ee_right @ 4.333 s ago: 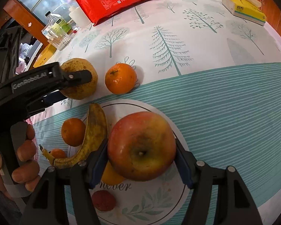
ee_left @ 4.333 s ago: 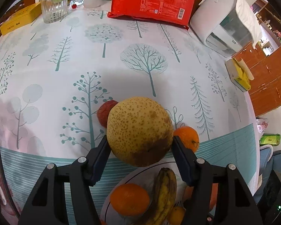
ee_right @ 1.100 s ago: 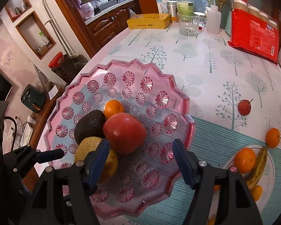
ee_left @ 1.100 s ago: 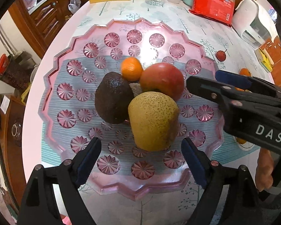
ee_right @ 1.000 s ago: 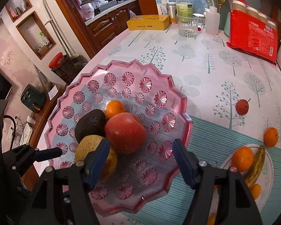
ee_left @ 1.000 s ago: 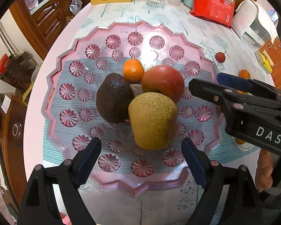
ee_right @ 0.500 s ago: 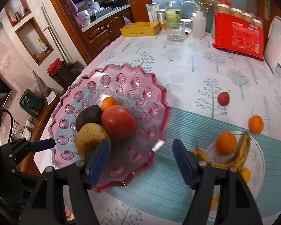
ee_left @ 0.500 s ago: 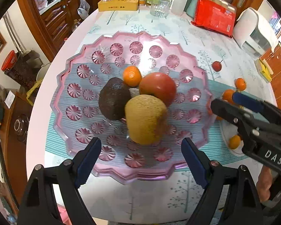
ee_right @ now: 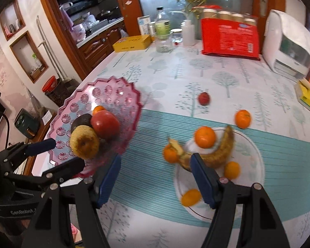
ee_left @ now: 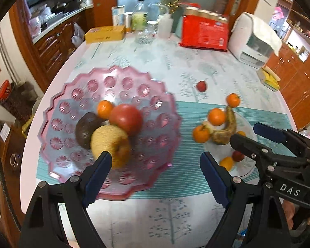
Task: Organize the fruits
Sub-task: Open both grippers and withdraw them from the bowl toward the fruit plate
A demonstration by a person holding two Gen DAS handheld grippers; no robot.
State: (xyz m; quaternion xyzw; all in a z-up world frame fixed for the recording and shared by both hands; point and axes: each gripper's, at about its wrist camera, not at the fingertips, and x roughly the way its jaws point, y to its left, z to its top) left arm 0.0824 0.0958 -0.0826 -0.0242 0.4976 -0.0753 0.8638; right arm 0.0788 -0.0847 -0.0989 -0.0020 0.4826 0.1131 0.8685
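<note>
Broadly, the worktop [ee_left: 175, 62] carries the pink fruit tray [ee_left: 159, 107] at nine o'clock, already holding pear [ee_left: 109, 144], apple [ee_left: 126, 119], a dark fruit and a mandarin, while the clear plate [ee_right: 252, 144] at three o'clock keeps the banana [ee_right: 221, 150] and several oranges, with two small fruits loose at twelve o'clock. Both the left gripper [ee_left: 155, 173] and right gripper [ee_right: 155, 177] hover above, jaws spread and empty. Risk, I judge: the stacked pear could roll off when more fruit lands, and round oranges may squirt from a careless pinch.
</note>
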